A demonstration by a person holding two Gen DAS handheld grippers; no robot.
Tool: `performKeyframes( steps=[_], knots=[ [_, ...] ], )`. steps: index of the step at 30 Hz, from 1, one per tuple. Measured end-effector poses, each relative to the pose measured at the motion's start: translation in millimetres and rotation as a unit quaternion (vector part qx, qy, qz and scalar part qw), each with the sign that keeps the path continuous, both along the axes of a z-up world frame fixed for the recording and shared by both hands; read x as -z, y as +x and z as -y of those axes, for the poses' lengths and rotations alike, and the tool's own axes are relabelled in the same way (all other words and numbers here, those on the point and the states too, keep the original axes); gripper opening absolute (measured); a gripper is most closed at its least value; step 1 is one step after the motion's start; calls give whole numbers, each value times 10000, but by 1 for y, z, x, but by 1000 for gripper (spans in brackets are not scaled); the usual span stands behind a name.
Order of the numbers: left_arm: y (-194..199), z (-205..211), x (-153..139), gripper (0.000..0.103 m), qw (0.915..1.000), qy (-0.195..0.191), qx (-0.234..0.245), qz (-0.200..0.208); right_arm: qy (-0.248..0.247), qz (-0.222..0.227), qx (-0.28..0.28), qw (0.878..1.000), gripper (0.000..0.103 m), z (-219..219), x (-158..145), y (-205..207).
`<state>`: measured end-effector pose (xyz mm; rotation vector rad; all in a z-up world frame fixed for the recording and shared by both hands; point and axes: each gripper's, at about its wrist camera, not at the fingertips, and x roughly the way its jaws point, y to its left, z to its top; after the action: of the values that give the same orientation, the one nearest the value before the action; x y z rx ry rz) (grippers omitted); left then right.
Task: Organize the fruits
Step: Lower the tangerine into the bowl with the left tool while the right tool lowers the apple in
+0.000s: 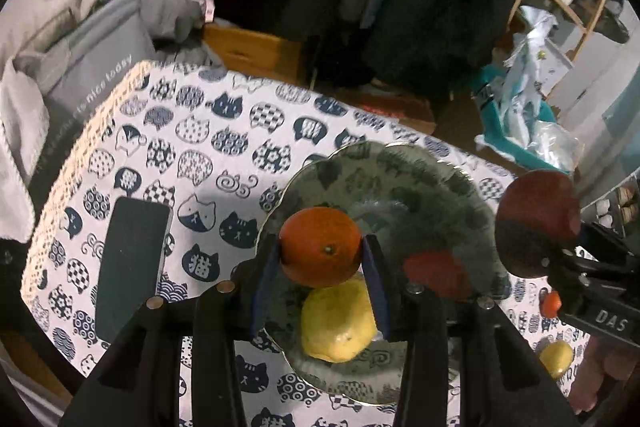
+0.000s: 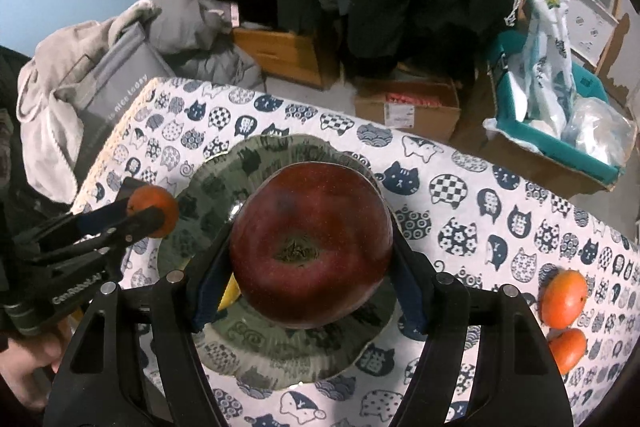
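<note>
My left gripper (image 1: 322, 257) is shut on a tangerine (image 1: 320, 239) and holds it just above the near left part of a green patterned plate (image 1: 400, 157). A yellow lemon (image 1: 340, 325) lies on the plate below the tangerine. My right gripper (image 2: 312, 259) is shut on a large red apple (image 2: 312, 215) and holds it over the middle of the same plate (image 2: 280, 359). From the right wrist, the left gripper and its tangerine (image 2: 154, 211) hang over the plate's left rim. The apple (image 1: 536, 211) hangs at the plate's right edge in the left wrist view.
Two orange fruits (image 2: 564, 299) lie on the cat-print tablecloth to the right, and a yellow fruit (image 1: 556, 359) at the near right. A black phone (image 1: 132, 263) lies left of the plate. A grey bag (image 2: 104, 95), a cardboard box (image 2: 408, 107) and a teal bin (image 2: 560, 135) stand beyond the table's edges.
</note>
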<state>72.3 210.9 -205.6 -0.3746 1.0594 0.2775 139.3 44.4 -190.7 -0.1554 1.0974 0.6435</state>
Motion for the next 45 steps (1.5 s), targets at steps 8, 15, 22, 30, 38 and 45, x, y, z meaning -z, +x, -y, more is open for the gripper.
performKeyframes(
  steps=[8, 15, 22, 30, 38, 45],
  knots=[
    [9, -4, 22, 43, 9996, -195, -61, -169, -155, -142, -69, 9998, 72, -13, 18, 7],
    [12, -1, 35, 43, 9987, -350, 21, -360, -183, -252, -70, 9995, 72, -19, 27, 9],
    [13, 2, 32, 45, 9992, -255, 72, -289, -168, -362, -87, 9992, 72, -23, 34, 9],
    [8, -5, 34, 45, 9989, -260, -116, -375, -138, -502, -22, 9986, 72, -23, 41, 15],
    [4, -9, 32, 46, 9986, -320, -214, -369, -175, -650, -31, 9977, 74, -27, 47, 18],
    [5, -10, 30, 46, 9986, -336, -200, -351, -171, -576, -104, 9981, 75, -30, 44, 16]
  ],
)
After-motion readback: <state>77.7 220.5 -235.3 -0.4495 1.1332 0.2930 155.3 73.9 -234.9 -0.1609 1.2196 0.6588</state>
